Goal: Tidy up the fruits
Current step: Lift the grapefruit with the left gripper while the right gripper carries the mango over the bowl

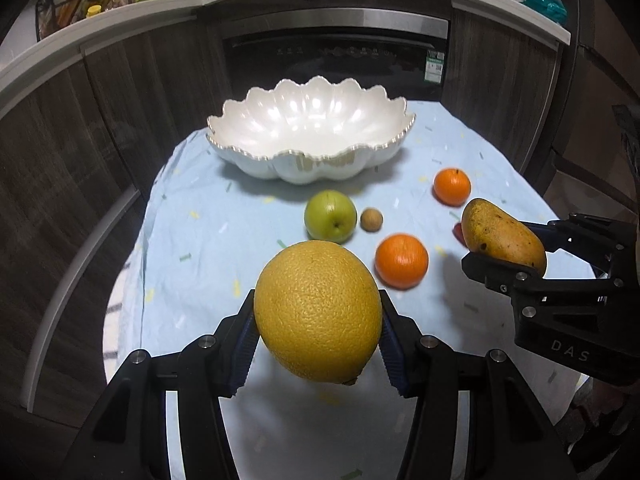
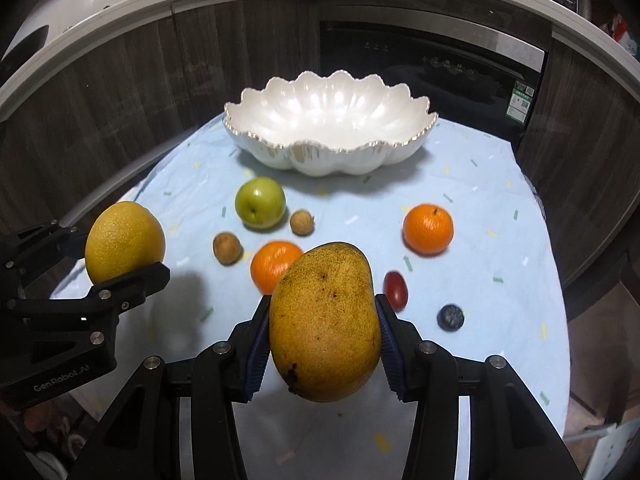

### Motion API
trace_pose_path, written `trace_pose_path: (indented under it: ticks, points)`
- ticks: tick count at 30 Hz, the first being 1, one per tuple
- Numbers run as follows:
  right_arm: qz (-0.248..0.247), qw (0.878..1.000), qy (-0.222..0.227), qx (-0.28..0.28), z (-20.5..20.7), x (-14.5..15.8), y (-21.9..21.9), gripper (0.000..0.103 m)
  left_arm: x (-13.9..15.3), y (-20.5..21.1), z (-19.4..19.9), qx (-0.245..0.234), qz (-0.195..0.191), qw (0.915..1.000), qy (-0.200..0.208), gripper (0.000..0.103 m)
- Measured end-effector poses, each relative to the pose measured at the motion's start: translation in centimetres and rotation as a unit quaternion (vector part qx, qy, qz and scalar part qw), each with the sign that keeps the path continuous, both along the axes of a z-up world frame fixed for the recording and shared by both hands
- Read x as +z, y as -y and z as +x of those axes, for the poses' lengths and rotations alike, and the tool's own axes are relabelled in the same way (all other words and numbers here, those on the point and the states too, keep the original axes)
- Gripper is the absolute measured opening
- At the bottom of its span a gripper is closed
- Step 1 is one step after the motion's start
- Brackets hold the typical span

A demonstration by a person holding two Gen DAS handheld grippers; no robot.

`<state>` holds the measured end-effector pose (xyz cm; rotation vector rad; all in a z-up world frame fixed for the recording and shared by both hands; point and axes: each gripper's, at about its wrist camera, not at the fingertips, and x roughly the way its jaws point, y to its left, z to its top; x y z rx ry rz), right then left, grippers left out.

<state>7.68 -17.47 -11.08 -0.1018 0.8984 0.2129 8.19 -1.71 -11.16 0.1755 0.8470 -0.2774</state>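
A large yellow citrus fruit (image 1: 318, 312) with pitted skin fills the lower middle of the left wrist view, lifted clear of the pale blue tablecloth (image 1: 192, 248). The left gripper (image 1: 318, 344) is clamped on it, its ribbed blue pads (image 1: 246, 344) pressing both sides, jaws partly apart around the fruit's width. In the right wrist view a yellow-orange mango (image 2: 325, 324) with dark speckles sits at lower centre, held off the cloth by the right gripper (image 2: 322, 348), whose jaws likewise press on its two sides.

On the cloth lie a green apple (image 2: 260, 202), two oranges, one near the mango (image 2: 274, 266) and one further right (image 2: 428, 229), two small brown round fruits (image 2: 227, 248) (image 2: 301, 222), a small red fruit (image 2: 395, 289) and a dark blue berry (image 2: 450, 317) at lower right.

A white scalloped bowl (image 2: 332, 160) with a gilded rim stands at the far end of the table, in the upper middle of both views; its glossy inside holds nothing. All loose fruit lies in front of it, apart from its wall.
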Motion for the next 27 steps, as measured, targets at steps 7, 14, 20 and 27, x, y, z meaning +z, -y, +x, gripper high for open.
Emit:
trace_pose_path:
  ticks: [7,14,20,27]
  points:
    - [0.0,1.0,0.018,-0.004,2.2,2.0,0.3,0.049,2.0,0.3,2.2,-0.005,-0.003,0.9998,0.016,0.053]
    - [0.005,0.999,0.035,-0.012,5.2,3.3,0.8,0.049,3.4,0.7,5.4,-0.007,-0.008,0.9996,0.028,0.053]
    - [0.004,0.999,0.049,-0.018,8.0,3.9,1.0,0.049,4.0,0.7,8.2,-0.006,-0.015,0.9994,0.03,0.053]
    - [-0.005,0.998,0.062,-0.027,11.8,4.5,1.1,0.049,4.5,0.3,11.8,-0.001,-0.011,0.9991,0.042,0.053]
